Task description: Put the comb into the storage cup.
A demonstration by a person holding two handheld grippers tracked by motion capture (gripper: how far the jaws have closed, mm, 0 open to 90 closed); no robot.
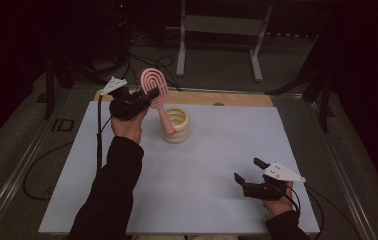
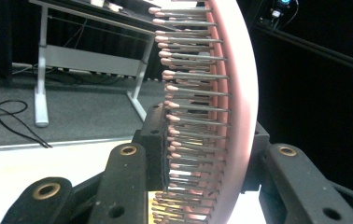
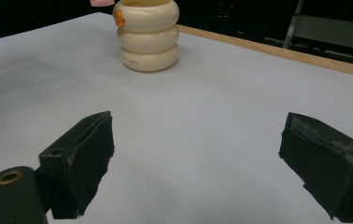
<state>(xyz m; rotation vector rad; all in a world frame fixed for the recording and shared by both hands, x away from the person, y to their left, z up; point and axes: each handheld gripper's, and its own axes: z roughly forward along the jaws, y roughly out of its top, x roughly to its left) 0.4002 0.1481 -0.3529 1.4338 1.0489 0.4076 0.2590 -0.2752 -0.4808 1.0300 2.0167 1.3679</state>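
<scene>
Hairbrush [image 1: 155, 86], pink with an oval head of looped ribs, sits clamped between the jaws of the left gripper [image 1: 151, 95], which are closed on the head's lower part. From the grip the head rises up and slightly away, while the handle slants down and toward the right gripper, its tip reaching the mouth of a cream ribbed cup [image 1: 176, 126]; whether the tip is inside or only at the rim cannot be told. In the left gripper view the brush [image 2: 233, 107] stands edge-on between the two black jaws, its pale back toward the right jaw and rows of grey bristles with pink tips pointing toward the left jaw, whose pad presses on the lower bristles.

The cup stands upright just below and beside the left gripper, on the far part of the white table sheet [image 1: 197, 165]. In the right gripper view it [image 3: 147, 35] appears well ahead of the jaws, made of three stacked rounded rings with a small orange mark near the top, and a sliver of pink shows above its rim.

The right gripper [image 1: 251, 171] rests low on the sheet's near right part, well apart from cup and brush. Its jaws stand wide apart with nothing between them, only bare sheet.

A bare wooden strip [image 1: 237, 99] edges the table beyond the left gripper.
</scene>
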